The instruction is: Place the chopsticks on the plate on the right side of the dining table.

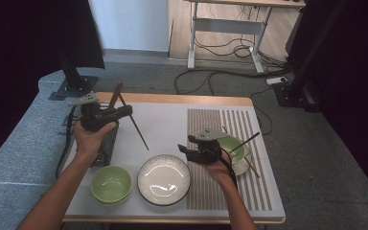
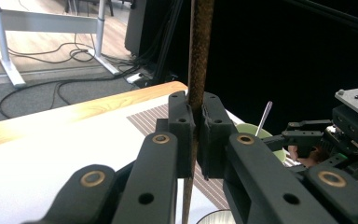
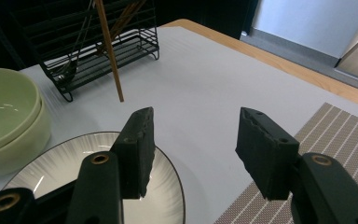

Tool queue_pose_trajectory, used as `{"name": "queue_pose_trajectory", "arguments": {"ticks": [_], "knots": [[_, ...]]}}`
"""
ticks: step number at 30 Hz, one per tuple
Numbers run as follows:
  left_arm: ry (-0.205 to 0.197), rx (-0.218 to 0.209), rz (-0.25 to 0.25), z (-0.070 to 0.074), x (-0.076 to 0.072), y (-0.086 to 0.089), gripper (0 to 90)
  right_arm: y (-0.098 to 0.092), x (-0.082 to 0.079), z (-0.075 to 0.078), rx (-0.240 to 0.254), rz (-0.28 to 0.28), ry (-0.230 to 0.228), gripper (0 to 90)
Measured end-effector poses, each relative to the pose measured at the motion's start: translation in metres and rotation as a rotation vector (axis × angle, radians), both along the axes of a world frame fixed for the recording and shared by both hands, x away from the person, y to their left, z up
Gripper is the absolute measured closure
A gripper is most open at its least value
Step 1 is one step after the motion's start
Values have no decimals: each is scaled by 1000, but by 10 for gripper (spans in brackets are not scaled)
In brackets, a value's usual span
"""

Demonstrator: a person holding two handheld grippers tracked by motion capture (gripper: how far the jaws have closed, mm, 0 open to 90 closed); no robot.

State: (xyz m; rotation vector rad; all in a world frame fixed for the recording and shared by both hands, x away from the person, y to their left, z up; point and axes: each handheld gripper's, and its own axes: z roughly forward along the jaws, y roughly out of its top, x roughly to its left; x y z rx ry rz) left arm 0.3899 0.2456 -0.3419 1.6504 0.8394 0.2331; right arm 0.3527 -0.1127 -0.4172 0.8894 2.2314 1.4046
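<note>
Pinching a thin brown chopstick (image 2: 199, 56) between left gripper (image 2: 195, 122) fingers, tip slanting down toward the table (image 1: 172, 120). Spread and empty on the right gripper (image 3: 193, 140), above the white ribbed plate (image 3: 51, 163).

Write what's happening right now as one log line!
left gripper: shut on chopstick | right gripper: open, holding nothing, above plate | green bowl: beside plate
</note>
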Motion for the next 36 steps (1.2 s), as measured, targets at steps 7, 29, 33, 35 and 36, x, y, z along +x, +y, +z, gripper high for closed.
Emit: {"name": "queue_pose_trajectory", "arguments": {"ticks": [7, 29, 33, 35, 36], "knots": [[2, -1, -4, -1, 0, -2, 847, 8, -1, 4, 6, 26, -4, 465], [-5, 14, -36, 1, -4, -15, 847, 29, 2, 14, -8, 74, -10, 477], [-6, 23, -44, 0, -5, -20, 847, 35, 3, 15, -8, 84, -10, 483], [-5, 21, -48, 0, -5, -21, 847, 37, 4, 15, -3, 91, -9, 488], [-6, 20, -51, -1, -5, -22, 847, 38, 4, 16, -5, 91, -11, 489]]}}
